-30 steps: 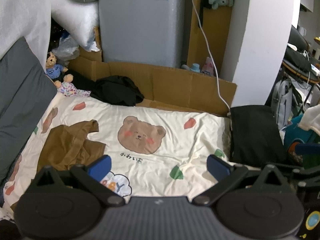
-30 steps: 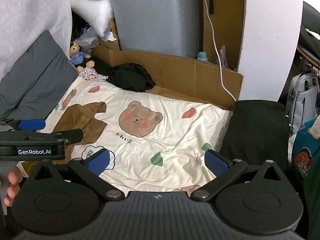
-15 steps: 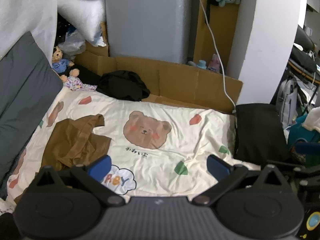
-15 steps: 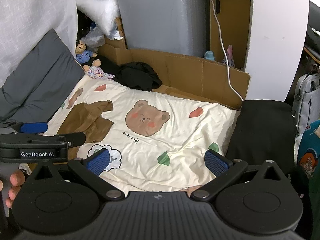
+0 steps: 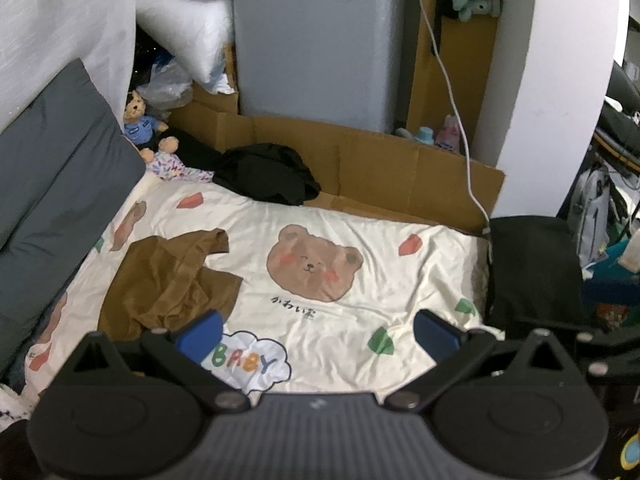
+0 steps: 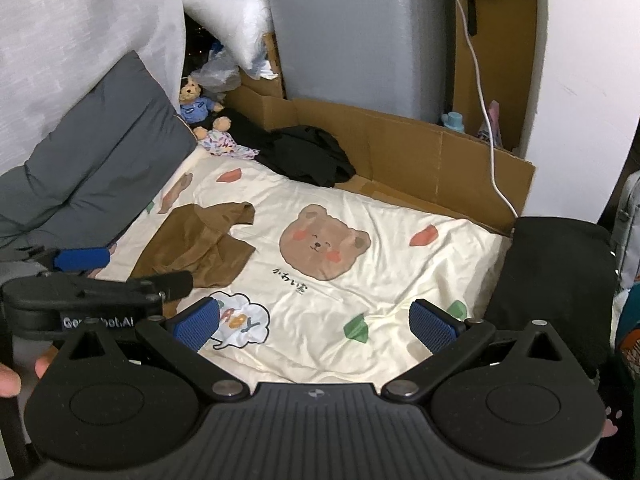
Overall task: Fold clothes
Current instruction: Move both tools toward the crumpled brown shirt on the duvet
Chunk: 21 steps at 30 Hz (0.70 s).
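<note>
While both grippers' fingers gape wide and empty, a crumpled brown garment (image 5: 168, 280) lies near the left edge of the cream bear-print bed (image 5: 360, 320), beside grey cushions (image 5: 52, 184).

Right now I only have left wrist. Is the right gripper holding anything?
Observer: No. The right wrist view shows the right gripper open and empty above the bear-print sheet.
Operator: Where's my left gripper from there?
Observer: The left gripper is at that view's left edge, open, overlapping the near edge of the brown garment. I cannot tell if they touch.
Operator: Anything else near it?
Observer: A hand shows at the bottom-left corner, below it.
</note>
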Tool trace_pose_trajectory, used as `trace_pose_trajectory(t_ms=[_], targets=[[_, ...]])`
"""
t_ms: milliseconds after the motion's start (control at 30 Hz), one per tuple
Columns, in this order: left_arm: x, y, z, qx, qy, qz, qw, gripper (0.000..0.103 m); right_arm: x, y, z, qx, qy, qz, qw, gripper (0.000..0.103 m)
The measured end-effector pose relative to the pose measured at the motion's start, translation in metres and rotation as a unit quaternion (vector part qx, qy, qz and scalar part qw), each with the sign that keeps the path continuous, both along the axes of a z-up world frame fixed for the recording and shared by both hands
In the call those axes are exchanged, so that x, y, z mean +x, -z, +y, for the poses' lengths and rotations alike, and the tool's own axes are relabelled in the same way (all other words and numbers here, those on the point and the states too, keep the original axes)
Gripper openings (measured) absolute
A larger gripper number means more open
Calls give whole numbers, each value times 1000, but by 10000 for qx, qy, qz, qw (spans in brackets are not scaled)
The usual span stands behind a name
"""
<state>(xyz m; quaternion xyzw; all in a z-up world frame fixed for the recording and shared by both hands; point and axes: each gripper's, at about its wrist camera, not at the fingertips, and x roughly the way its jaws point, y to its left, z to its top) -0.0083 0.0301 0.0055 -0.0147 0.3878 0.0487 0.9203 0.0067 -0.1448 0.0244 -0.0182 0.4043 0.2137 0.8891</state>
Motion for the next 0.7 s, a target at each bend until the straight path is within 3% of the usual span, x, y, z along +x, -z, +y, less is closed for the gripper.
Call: trace_pose_trajectory(t_ms=[567,700], targets=[[1,0,26,-51,-188,42,9998,103,-2,7,33,-106,-178,10,9998,103],[1,0,31,-68,-242,45,9997,103,16,6,32,-147,-237,48,9996,103]])
